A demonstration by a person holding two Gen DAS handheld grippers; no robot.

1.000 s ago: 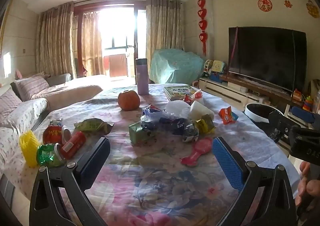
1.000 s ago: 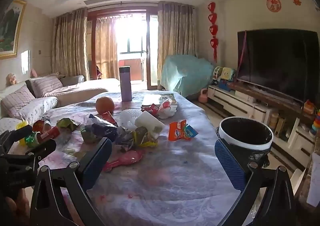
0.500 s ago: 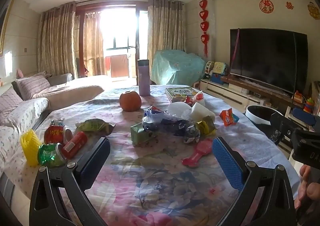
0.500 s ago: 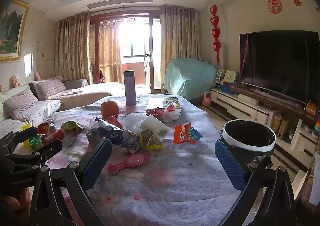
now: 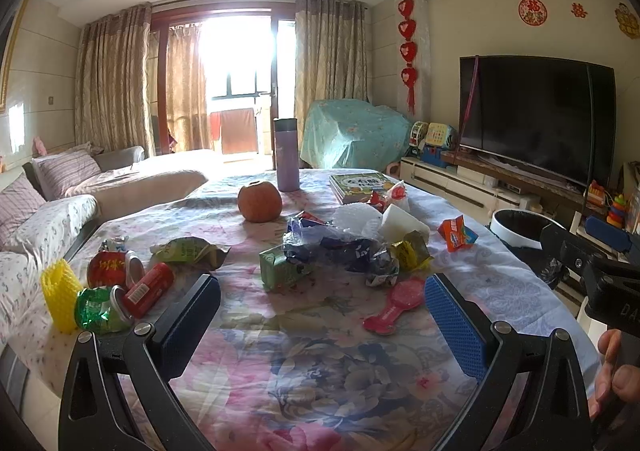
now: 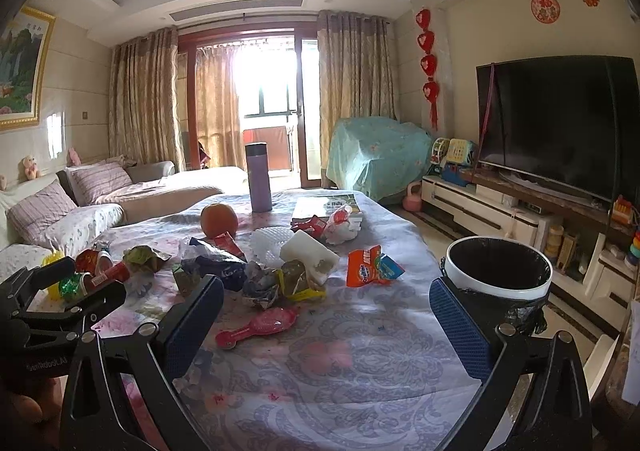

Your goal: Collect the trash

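Observation:
Trash lies across a floral tablecloth (image 5: 320,363): crushed cans (image 5: 120,291), a green wrapper (image 5: 188,251), a green carton (image 5: 280,271), a heap of crumpled wrappers (image 5: 352,247) and an orange snack bag (image 6: 370,271). A white bin with a black liner (image 6: 498,267) stands at the table's right edge. My left gripper (image 5: 320,315) is open and empty above the near table. My right gripper (image 6: 324,323) is open and empty, between the trash and the bin.
An orange (image 5: 260,201), a purple flask (image 5: 286,155), a book (image 5: 360,185), a pink toy (image 5: 396,305) and a yellow foam net (image 5: 60,297) are also on the table. A sofa (image 5: 60,191) is at left, a TV (image 5: 536,115) at right.
Both cameras have risen and tilted slightly, so the table contents sit lower in view. Nothing on the table has moved. Both grippers stay open.

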